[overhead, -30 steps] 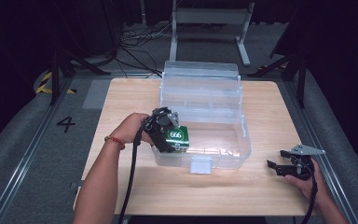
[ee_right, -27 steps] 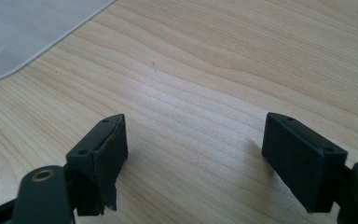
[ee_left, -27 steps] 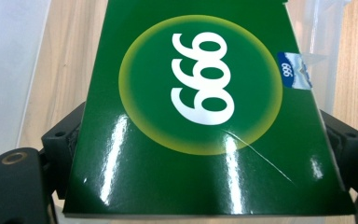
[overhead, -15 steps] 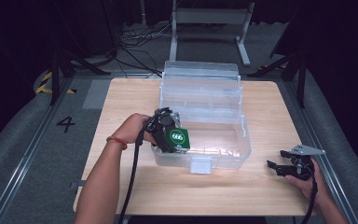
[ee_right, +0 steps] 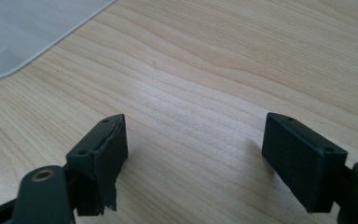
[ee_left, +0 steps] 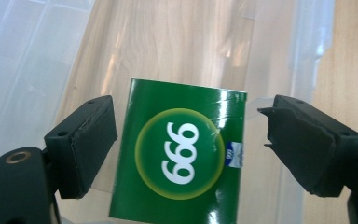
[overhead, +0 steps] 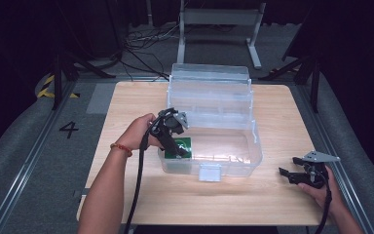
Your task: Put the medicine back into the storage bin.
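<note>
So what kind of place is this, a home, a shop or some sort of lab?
Most likely a lab or recording studio: a wooden table stands among dark drapes, loose cables run over the floor, and a floor marking "4" sits beside a rail.

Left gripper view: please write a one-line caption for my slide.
Open left gripper above a green "666" box lying inside the clear plastic bin.
</note>
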The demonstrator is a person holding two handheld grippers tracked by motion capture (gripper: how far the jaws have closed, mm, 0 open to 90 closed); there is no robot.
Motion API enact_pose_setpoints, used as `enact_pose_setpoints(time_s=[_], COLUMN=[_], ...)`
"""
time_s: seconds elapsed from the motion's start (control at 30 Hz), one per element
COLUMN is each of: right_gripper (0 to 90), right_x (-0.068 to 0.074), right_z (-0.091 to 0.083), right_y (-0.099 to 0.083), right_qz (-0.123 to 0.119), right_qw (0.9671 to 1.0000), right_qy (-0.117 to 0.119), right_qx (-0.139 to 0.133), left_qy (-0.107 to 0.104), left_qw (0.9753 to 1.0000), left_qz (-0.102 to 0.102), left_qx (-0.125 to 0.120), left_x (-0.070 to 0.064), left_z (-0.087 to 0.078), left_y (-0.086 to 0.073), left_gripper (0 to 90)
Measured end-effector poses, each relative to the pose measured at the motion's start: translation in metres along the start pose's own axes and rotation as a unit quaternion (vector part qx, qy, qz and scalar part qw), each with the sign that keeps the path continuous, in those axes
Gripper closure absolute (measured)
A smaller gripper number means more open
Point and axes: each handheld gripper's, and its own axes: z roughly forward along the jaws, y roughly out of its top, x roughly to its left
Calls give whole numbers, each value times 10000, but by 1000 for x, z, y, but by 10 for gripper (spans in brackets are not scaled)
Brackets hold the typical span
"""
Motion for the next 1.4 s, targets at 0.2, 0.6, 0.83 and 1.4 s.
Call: enact_pose_setpoints(time_s=[0.2, 0.6, 0.83, 1.4], right_gripper=[226, 227, 285, 414], right_x=[0, -1, -6, -19], right_z=[0, 0, -1, -16], right_y=[0, 1, 13, 141], right_qz=[-2, -31, -87, -784], right_qw=[10000, 10000, 9999, 9882], right_qy=[1, 34, 88, 744], right_qx=[1, 43, 72, -1084], left_qy=[290, 577, 622, 533], left_qw=[9991, 9922, 9902, 9957], left_qz=[-105, -354, -306, -291], left_qx=[-291, -1042, -1211, -702], left_x=[-13, -48, -70, -71], left_z=[-9, -22, -11, 22], left_y=[-8, -28, -38, -46], left_gripper=[168, 175, 229, 461])
